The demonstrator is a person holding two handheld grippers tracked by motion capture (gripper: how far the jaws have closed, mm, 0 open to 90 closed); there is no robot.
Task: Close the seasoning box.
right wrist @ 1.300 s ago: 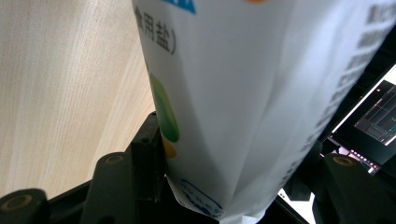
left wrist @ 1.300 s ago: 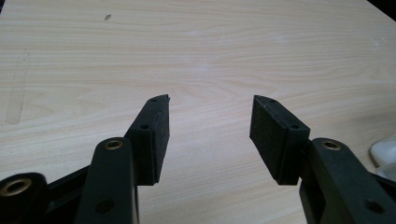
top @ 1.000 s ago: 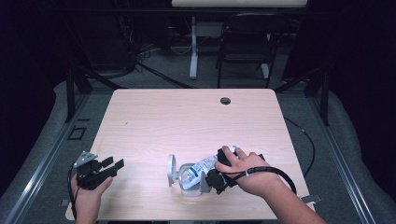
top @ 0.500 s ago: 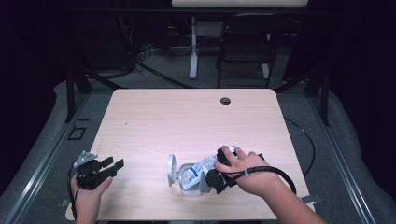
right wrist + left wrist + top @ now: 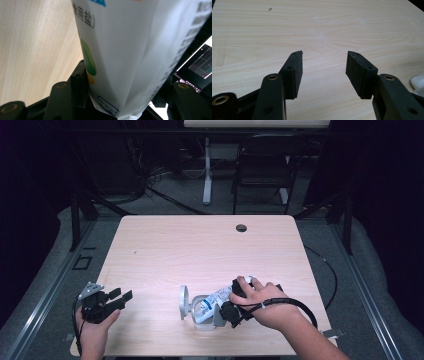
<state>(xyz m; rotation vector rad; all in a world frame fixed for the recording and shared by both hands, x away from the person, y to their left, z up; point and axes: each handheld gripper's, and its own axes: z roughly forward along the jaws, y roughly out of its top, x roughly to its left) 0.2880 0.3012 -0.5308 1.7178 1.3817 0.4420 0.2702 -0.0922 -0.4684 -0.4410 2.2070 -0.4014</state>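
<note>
We're looking down on a light wooden counter (image 5: 200, 245), and the action sits near its front edge. The right gripper (image 5: 227, 312) is clamped on a white salt bag (image 5: 220, 297) printed in blue, and the right hand (image 5: 267, 302) tips that bag down toward the left. From the right gripper view we see the bag (image 5: 125, 50) wedged between the two black jaws, its sides pressed by the pads, green and yellow marks by the left jaw. The bag's lower end points into a clear glass jar (image 5: 202, 312) standing close to the front edge, a little right of the middle. Just beside the jar, on its left, a round lid (image 5: 183, 302) stands on its rim. Over at the front left corner the left gripper (image 5: 120, 299) hangs above the counter in the left hand (image 5: 95, 330). In the left gripper view its jaws stand wide apart with bare wood (image 5: 324, 37) between them. A small dark hole (image 5: 241, 227) marks the far edge.
</note>
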